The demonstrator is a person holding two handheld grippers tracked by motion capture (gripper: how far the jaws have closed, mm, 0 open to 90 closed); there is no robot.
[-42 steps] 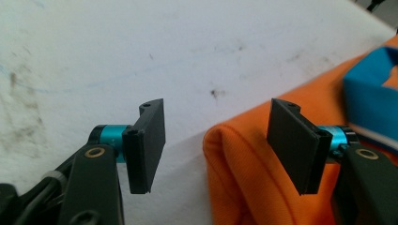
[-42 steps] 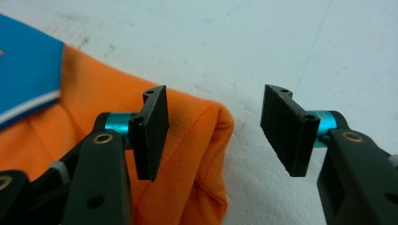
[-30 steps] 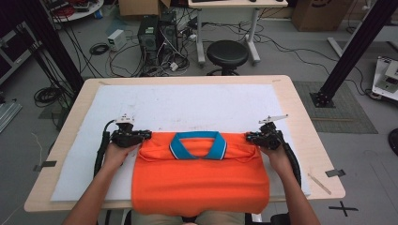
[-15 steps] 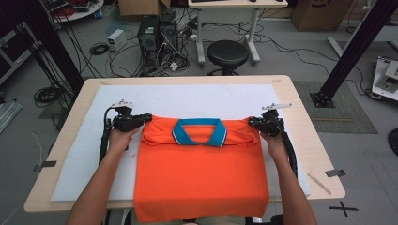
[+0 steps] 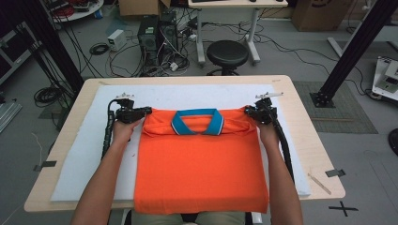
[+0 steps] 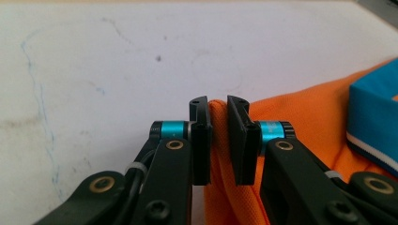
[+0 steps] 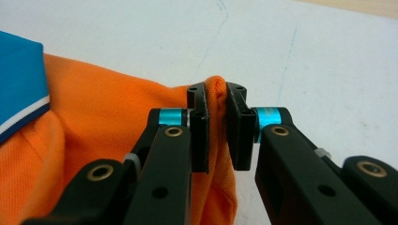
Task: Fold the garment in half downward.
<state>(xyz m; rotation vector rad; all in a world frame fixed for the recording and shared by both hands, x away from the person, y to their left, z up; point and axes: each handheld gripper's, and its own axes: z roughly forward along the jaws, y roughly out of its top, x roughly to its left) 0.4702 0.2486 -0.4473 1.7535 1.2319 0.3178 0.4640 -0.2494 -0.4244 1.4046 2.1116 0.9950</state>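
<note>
— Two big things sit in the middle of the high view: a wooden table (image 5: 309,140) and a white mat (image 5: 84,154) that lies on top of it. What is on the mat?

— An orange shirt (image 5: 202,173). It lies flat in the lower middle of the frame, and its bottom edge hangs over the near edge of the table. Its blue collar (image 5: 197,123) is at the top of the shirt, near the middle of the frame.

— Who has the shirt?

— A person. Both forearms come in from the bottom of the frame, one on each side of the shirt. The left gripper (image 5: 144,112) is at the shirt's top left corner. The right gripper (image 5: 248,111) is at its top right corner.

— Are the jaws wide?

— No, they are narrow. In the left gripper view, the left gripper (image 6: 218,105) pinches a fold of orange cloth between its two black jaws. In the right gripper view, the right gripper (image 7: 216,96) pinches a fold of cloth the same way. The collar shows at the right edge of the left gripper view and at the left edge of the right gripper view.
</note>
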